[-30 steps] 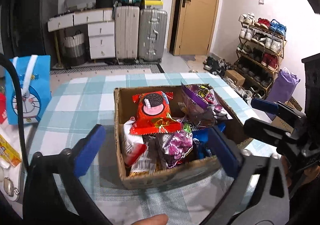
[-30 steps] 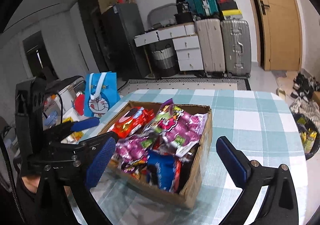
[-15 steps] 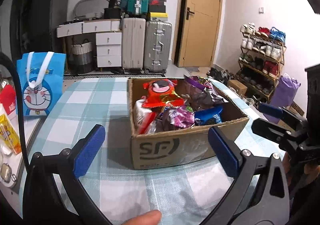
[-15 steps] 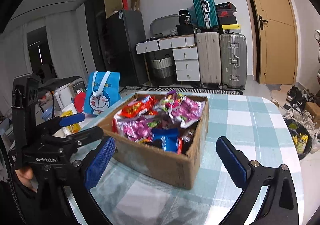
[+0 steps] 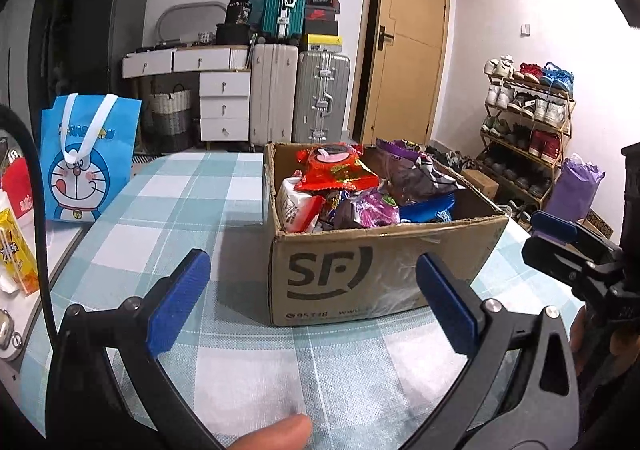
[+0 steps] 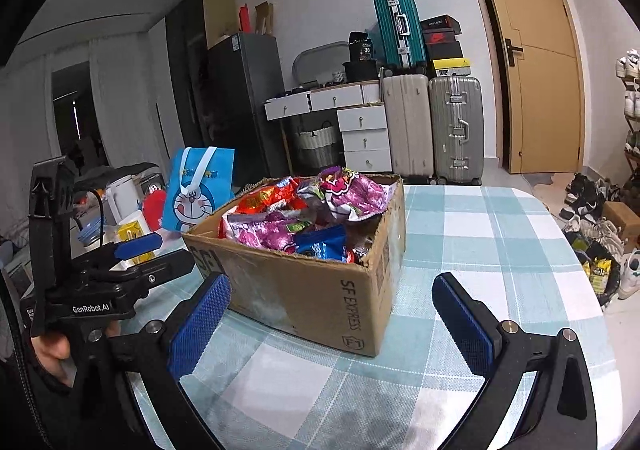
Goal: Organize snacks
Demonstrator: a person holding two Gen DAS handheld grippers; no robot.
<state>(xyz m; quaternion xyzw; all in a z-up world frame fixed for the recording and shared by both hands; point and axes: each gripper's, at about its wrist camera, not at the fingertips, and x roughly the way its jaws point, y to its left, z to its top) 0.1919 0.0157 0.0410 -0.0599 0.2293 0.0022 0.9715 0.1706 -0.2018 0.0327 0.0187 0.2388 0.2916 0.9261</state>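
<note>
Both of your cameras have dropped lower over the past second, so you now look at the printed front of the SF Express cardboard box (image 5: 372,274) rather than down into it. Your left gripper (image 5: 312,296) hangs with its blue pads spread wide and nothing between them, short of the box's near wall; your right gripper (image 6: 332,324) is likewise spread and empty, facing the box's near corner. The snacks sit heaped inside the box on the checked tablecloth (image 5: 168,209): a red packet (image 5: 336,167) on top at the back, purple packets (image 6: 348,193) beside it, a blue packet (image 5: 426,209) towards the front. With every packet seen lying in the box, this fits either snacks just gathered in or a pile waiting to be sorted out, and I cannot judge which. A Doraemon bag (image 5: 86,159) stands well apart to the left.
</note>
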